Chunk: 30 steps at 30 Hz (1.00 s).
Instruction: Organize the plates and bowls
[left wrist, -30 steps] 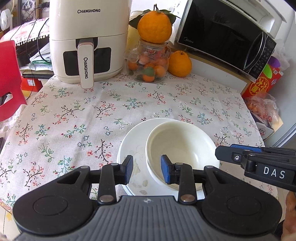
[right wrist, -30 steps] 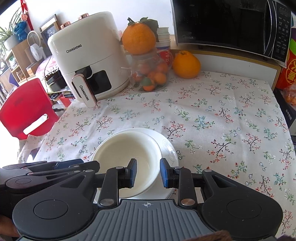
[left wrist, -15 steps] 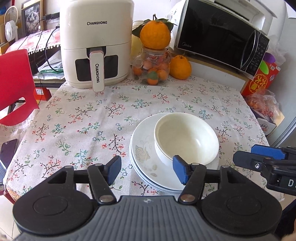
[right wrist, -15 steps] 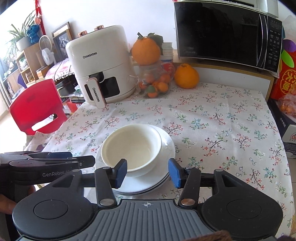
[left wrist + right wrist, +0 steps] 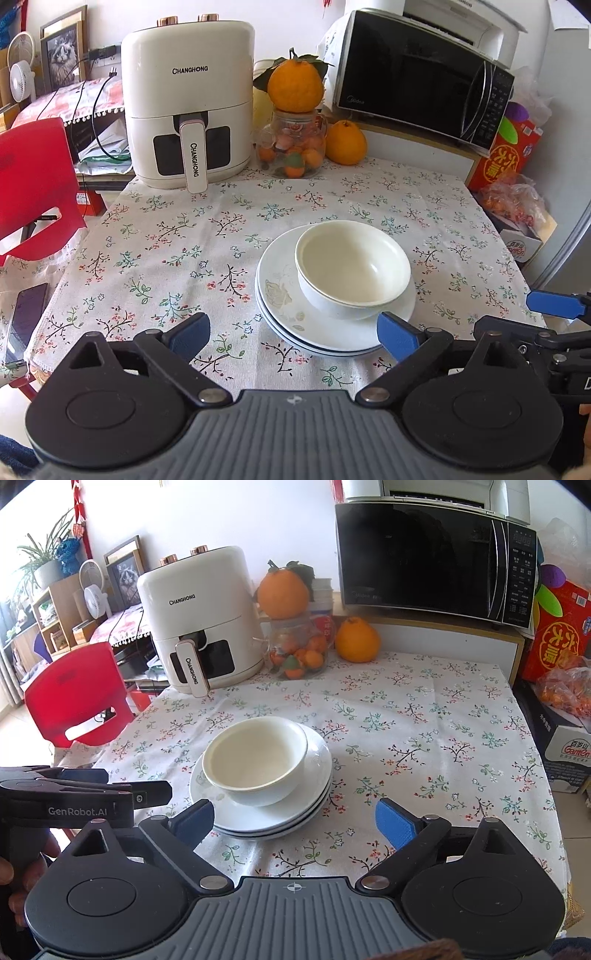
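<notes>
Spread across the whole scene, a floral tablecloth [image 5: 155,258] over the table; at its far right, a black microwave [image 5: 417,74] raised on a white ledge; at far left, a white air fryer [image 5: 188,107]; off the left edge, a red chair [image 5: 33,173]; between fryer and microwave, a glass jar [image 5: 293,147] of small fruit topped by a large orange [image 5: 294,88], a second orange [image 5: 345,142] just right of it. Held level and low at the near edge, pointing toward the far wall, the left gripper [image 5: 293,334] with blue pads [image 5: 397,339] spread wide, released, grasping nothing, its right pad just near of the plates. Likewise level and forward-pointing, the right gripper [image 5: 295,821], fingers parted wide and empty, the stack sitting beyond the gap between them; seen in the left view at the right border. In the middle of the cloth, slightly right of centre, a stack of white plates [image 5: 291,317], upright white bowl [image 5: 352,269] resting on top toward the stack's far right, untouched by either gripper. At the left edge of the cloth, a dark phone [image 5: 26,321] lying flat
</notes>
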Each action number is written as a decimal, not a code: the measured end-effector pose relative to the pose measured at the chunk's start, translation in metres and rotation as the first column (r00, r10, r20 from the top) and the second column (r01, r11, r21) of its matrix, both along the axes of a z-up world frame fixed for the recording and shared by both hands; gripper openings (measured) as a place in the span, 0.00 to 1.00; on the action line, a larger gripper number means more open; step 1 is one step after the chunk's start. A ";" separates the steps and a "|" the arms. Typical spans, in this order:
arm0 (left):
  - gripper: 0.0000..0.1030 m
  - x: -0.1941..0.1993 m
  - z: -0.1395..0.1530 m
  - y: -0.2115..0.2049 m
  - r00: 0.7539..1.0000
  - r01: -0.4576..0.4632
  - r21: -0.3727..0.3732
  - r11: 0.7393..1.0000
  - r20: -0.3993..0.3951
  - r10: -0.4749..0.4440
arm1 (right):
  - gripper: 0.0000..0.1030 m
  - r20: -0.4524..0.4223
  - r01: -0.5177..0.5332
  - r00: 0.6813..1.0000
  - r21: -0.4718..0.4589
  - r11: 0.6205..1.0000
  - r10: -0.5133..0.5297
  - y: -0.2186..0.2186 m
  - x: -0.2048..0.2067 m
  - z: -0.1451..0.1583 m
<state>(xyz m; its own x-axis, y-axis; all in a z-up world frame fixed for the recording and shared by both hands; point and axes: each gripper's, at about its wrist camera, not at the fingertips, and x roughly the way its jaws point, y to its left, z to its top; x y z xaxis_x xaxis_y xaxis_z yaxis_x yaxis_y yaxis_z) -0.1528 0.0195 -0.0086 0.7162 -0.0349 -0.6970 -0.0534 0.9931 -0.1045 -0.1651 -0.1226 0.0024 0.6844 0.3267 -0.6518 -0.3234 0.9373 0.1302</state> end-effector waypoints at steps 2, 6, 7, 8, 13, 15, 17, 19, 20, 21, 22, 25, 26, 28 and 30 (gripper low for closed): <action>1.00 -0.003 0.002 -0.001 1.000 0.002 -0.001 1.000 0.002 -0.002 | 0.94 -0.009 0.009 1.000 0.009 1.000 -0.009 -0.003 -0.002 0.000; 1.00 -0.008 0.001 -0.003 1.000 0.013 -0.012 1.000 -0.018 -0.013 | 0.95 -0.023 0.024 0.999 0.004 1.000 -0.024 -0.008 -0.007 -0.003; 1.00 -0.010 0.001 -0.004 1.000 0.017 -0.009 1.000 -0.025 -0.017 | 0.95 -0.025 0.022 0.999 0.001 1.000 -0.022 -0.009 -0.008 -0.003; 1.00 -0.011 0.000 -0.005 0.999 0.017 -0.004 1.000 -0.027 -0.018 | 0.96 -0.026 0.022 0.999 -0.001 1.000 -0.022 -0.009 -0.009 -0.003; 1.00 -0.018 0.003 -0.010 0.999 0.021 0.011 1.000 -0.031 -0.021 | 0.96 -0.018 0.024 1.000 -0.002 1.000 -0.024 -0.011 -0.014 0.005; 1.00 -0.020 0.005 -0.012 1.000 0.016 0.023 1.000 -0.020 -0.016 | 0.96 -0.017 0.023 1.000 0.002 1.000 -0.023 -0.011 -0.017 0.007; 1.00 -0.022 0.006 -0.014 1.000 0.018 0.039 0.999 -0.019 -0.018 | 0.96 -0.018 0.020 1.000 0.003 1.000 -0.020 -0.011 -0.019 0.009; 1.00 -0.022 0.007 -0.015 0.999 0.022 0.040 0.999 -0.027 -0.021 | 0.96 -0.016 0.017 1.000 0.007 1.000 -0.016 -0.010 -0.020 0.010; 1.00 -0.022 0.007 -0.015 0.999 0.020 0.039 0.999 -0.031 -0.019 | 0.96 -0.018 0.015 1.000 0.011 1.000 -0.015 -0.010 -0.021 0.011; 1.00 -0.022 0.008 -0.016 0.999 0.021 0.037 0.999 -0.033 -0.020 | 0.96 -0.022 0.017 1.000 0.017 1.000 -0.016 -0.011 -0.021 0.011; 1.00 -0.022 0.008 -0.016 0.999 0.023 0.037 0.999 -0.035 -0.022 | 0.96 -0.023 0.018 1.000 0.020 1.000 -0.018 -0.011 -0.021 0.011; 1.00 -0.022 0.008 -0.018 0.999 0.029 0.042 0.999 -0.039 -0.027 | 0.96 -0.025 0.030 0.999 0.011 0.999 -0.030 -0.011 -0.020 0.010; 1.00 -0.022 0.008 -0.019 0.999 0.025 0.042 0.999 -0.039 -0.023 | 0.96 -0.026 0.033 0.999 0.010 0.999 -0.032 -0.012 -0.019 0.010; 1.00 -0.021 0.008 -0.019 0.999 0.023 0.038 0.999 -0.039 -0.021 | 0.96 -0.030 0.037 0.999 0.011 0.999 -0.037 -0.013 -0.018 0.010; 1.00 -0.020 0.008 -0.019 0.999 0.020 0.037 0.999 -0.039 -0.018 | 0.96 -0.029 0.039 0.999 0.010 0.999 -0.039 -0.014 -0.019 0.010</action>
